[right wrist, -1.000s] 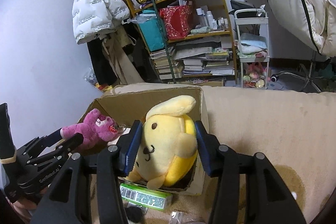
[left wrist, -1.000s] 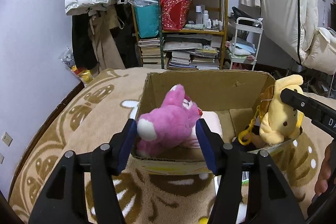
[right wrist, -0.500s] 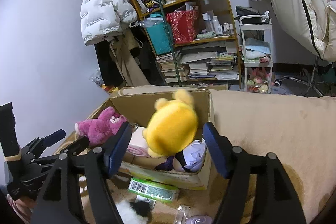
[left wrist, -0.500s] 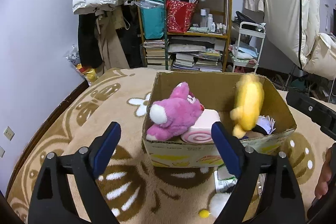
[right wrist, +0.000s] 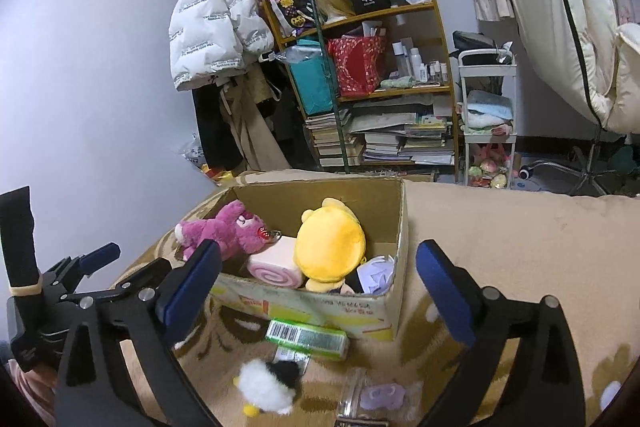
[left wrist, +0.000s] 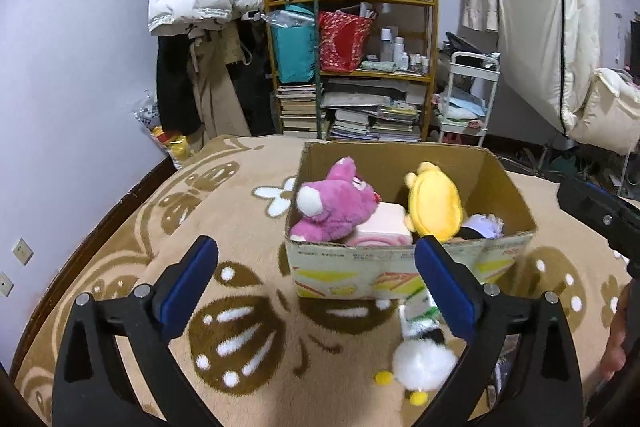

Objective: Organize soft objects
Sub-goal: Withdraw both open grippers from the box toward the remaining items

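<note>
A cluttered bedroom, and under me a beige rug with brown butterfly shapes (left wrist: 240,307). My left fingers (left wrist: 316,291) and right fingers (right wrist: 318,279) are both opening, almost fully spread, nothing between them. Nearest lies a small white fluffy toy with yellow feet (right wrist: 264,387), loose on the rug. Beyond, the open cardboard box (left wrist: 400,271) holds the pink plush bear (left wrist: 332,207) and yellow plush dog (right wrist: 330,247). Dropping looks done; next I'd reach down for the white toy.

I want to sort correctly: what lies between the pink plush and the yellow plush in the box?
A pink swirl-roll plush lies between the pink plush and the yellow plush, clearest in the right wrist view.
</note>
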Tool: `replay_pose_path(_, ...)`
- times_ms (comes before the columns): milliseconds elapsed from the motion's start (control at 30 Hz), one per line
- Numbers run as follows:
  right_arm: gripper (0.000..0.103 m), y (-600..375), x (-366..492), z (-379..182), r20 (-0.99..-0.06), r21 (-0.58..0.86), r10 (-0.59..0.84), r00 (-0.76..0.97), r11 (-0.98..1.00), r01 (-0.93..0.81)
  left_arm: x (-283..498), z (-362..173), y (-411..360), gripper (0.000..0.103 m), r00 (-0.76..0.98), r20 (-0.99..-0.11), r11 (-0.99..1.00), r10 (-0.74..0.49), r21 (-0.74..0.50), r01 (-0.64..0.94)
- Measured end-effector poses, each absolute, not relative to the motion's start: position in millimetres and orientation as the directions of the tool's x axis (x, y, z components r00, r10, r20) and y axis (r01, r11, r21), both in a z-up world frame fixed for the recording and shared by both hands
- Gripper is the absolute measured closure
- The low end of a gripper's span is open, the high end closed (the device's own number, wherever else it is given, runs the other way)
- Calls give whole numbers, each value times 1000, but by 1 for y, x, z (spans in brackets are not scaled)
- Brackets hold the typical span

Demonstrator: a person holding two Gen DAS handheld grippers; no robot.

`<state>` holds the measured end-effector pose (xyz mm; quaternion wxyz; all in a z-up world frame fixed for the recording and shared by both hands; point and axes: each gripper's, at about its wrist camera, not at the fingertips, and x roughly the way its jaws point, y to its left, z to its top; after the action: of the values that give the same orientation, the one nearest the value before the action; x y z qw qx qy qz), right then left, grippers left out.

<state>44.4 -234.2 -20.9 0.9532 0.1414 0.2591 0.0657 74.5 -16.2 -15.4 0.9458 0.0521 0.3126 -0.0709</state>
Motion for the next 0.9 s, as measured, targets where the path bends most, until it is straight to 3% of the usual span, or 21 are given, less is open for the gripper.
replay_pose_path(367,0,-237,16,-8,-478,299,166,863,954,-18,37,2,-17,5,793,-596,974,-127,74,212)
replay_pose_path(900,0,-246,-16,-21,-578,348,184,795,937,36,21,-11,-19,5,705,-695,961,-139,76,264)
